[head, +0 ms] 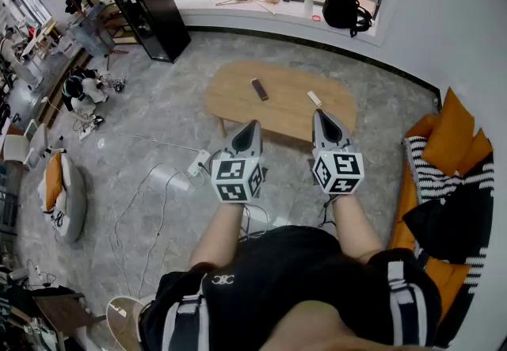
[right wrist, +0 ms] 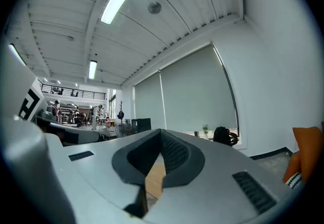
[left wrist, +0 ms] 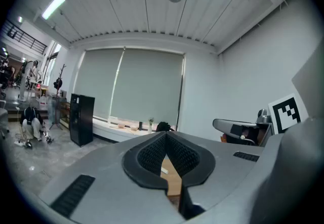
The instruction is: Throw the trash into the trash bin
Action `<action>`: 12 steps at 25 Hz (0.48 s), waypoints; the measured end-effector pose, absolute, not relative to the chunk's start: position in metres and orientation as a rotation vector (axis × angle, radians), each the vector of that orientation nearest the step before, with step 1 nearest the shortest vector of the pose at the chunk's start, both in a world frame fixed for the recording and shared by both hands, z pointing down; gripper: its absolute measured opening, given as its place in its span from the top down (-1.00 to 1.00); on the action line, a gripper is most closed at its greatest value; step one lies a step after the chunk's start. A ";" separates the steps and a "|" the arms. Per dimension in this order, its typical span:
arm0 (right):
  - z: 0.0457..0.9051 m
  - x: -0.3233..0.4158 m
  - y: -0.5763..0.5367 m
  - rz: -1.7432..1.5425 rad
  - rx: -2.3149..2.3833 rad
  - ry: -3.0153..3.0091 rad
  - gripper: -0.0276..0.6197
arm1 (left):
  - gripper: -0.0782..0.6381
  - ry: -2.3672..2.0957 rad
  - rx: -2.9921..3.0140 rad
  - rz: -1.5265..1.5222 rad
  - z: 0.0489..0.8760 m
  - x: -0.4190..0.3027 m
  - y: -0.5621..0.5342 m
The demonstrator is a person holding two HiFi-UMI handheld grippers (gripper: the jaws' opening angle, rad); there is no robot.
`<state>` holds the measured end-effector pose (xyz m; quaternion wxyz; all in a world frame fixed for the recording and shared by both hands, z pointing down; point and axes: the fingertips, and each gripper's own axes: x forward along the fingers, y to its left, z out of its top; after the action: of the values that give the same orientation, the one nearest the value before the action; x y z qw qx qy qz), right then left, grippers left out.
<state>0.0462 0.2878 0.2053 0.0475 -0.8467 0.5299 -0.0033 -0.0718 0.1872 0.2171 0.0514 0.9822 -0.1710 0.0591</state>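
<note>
Jaws of the left gripper (head: 252,126) and the right gripper (head: 321,114) were shut tight on nothing, side by side near the wooden table (head: 238,96).

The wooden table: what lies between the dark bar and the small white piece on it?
Nothing. In the head view, only bare wood of the table separates the dark bar from the white piece.
</note>
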 end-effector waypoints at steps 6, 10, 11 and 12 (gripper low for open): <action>0.204 0.049 0.285 -0.014 -2.600 1.593 0.88 | 0.75 -0.518 3.003 0.145 0.207 -0.072 0.183; 0.205 0.044 0.282 -0.006 -2.600 1.592 0.88 | 0.75 -0.506 3.009 0.130 0.204 -0.074 0.179; 0.204 0.042 0.282 -0.003 -2.596 1.587 0.88 | 0.75 -0.502 3.008 0.128 0.203 -0.075 0.179; 0.204 0.040 0.282 0.000 -2.593 1.577 0.88 | 0.75 -0.499 3.007 0.127 0.203 -0.076 0.179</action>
<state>0.0397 0.2822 0.2041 0.0535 -0.8531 0.5189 0.0000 -0.0763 0.1785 0.2033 0.0453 0.9847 -0.1632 0.0415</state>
